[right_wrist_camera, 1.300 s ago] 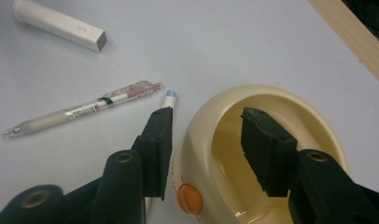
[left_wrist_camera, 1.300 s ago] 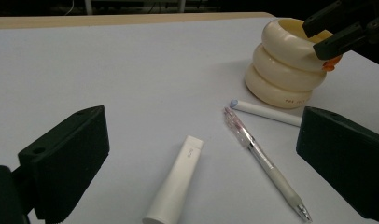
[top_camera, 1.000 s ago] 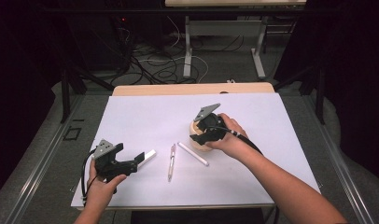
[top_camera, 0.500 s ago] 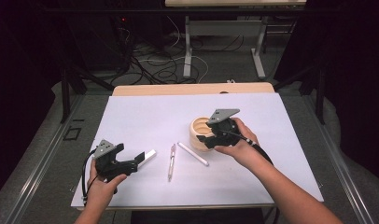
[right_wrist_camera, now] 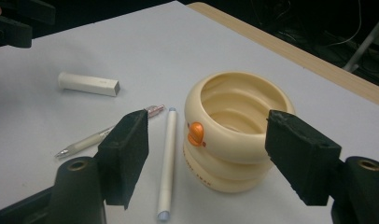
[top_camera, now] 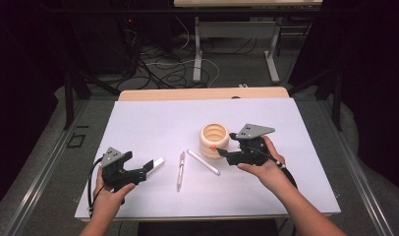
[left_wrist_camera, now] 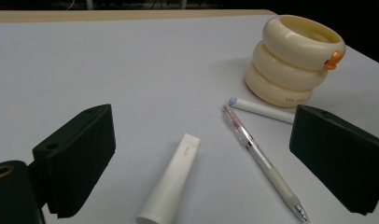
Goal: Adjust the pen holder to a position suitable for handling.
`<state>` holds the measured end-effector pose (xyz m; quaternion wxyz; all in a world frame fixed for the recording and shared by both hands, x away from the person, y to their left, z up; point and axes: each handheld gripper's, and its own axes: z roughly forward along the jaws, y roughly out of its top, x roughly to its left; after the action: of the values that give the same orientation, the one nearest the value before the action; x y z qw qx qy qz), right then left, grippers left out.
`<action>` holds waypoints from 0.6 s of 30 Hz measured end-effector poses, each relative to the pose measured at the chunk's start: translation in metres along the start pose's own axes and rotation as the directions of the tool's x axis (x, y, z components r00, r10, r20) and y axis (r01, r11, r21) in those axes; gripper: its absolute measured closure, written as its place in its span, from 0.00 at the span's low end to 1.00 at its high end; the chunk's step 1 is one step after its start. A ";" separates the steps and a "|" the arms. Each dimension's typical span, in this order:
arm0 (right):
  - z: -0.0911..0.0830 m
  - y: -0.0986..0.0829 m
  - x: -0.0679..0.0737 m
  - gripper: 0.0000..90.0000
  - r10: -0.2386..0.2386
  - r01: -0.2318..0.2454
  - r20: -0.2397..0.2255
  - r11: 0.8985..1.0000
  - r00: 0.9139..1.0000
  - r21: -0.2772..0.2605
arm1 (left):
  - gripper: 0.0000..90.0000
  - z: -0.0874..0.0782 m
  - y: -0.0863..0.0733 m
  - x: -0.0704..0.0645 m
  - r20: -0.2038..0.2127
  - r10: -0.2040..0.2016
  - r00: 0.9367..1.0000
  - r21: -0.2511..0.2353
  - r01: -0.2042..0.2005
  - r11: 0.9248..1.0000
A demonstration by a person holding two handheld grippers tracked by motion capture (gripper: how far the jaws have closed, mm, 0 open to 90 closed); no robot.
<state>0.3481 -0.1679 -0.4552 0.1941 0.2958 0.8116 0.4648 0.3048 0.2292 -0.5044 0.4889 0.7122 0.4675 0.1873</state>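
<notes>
**Open jaws at the cream holder, pens lying loose on the sheet**

While the right gripper (top_camera: 221, 150) hangs just beside the cream ringed holder (top_camera: 214, 140), its two black jaws stand wide apart and grip nothing; in the right gripper view the holder (right_wrist_camera: 236, 128) sits between and beyond them, upright on the white sheet (top_camera: 153, 123), with a small orange tab (right_wrist_camera: 195, 134) on its side facing the camera. The holder stands slightly right of the sheet's middle. A slim white pen with a pale blue tip (top_camera: 203, 162) lies flat just beside the holder's base, on its near-left side. Left of that lies a clear click pen (top_camera: 180, 170), close to the white pen but apart from it (their far ends nearly meet in the left gripper view). Further left a short white tube-shaped stick (top_camera: 156, 163) rests on the sheet, right at the front of the left gripper (top_camera: 149, 169). That gripper's jaws are also spread wide, empty, and in its own view the stick (left_wrist_camera: 171, 184) lies on the sheet between them, untouched.
</notes>
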 end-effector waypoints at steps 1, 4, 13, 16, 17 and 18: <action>-0.001 -0.003 0.000 0.33 0.012 -0.012 0.004 1.000 1.000 -0.012 | 0.09 0.000 0.000 0.000 0.000 -0.001 1.000 0.001 0.001 1.000; -0.004 -0.011 -0.001 0.32 0.022 -0.022 0.015 1.000 1.000 -0.020 | 0.11 0.001 0.000 -0.001 0.010 -0.002 1.000 0.006 0.002 1.000; -0.014 -0.032 -0.001 0.32 0.018 -0.017 0.026 0.999 0.999 -0.048 | 0.14 0.005 0.001 -0.012 0.050 -0.034 0.998 0.022 0.033 0.999; -0.018 -0.037 0.000 0.32 0.018 -0.017 0.031 0.999 0.999 -0.049 | 0.18 0.007 0.001 -0.014 0.055 -0.054 0.997 0.040 0.051 0.998; -0.020 -0.038 0.000 0.32 0.023 -0.021 0.033 0.998 0.999 -0.054 | 0.18 0.008 0.001 -0.015 0.060 -0.065 0.996 0.043 0.063 0.997; -0.021 -0.040 0.000 0.32 0.022 -0.020 0.039 0.998 0.999 -0.060 | 0.18 0.008 0.001 -0.016 0.066 -0.077 0.995 0.050 0.073 0.996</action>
<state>0.3240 -0.1971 -0.4792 0.2140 0.3075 0.7903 0.4849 0.3033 0.2119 -0.5042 0.4941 0.7115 0.4815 0.1335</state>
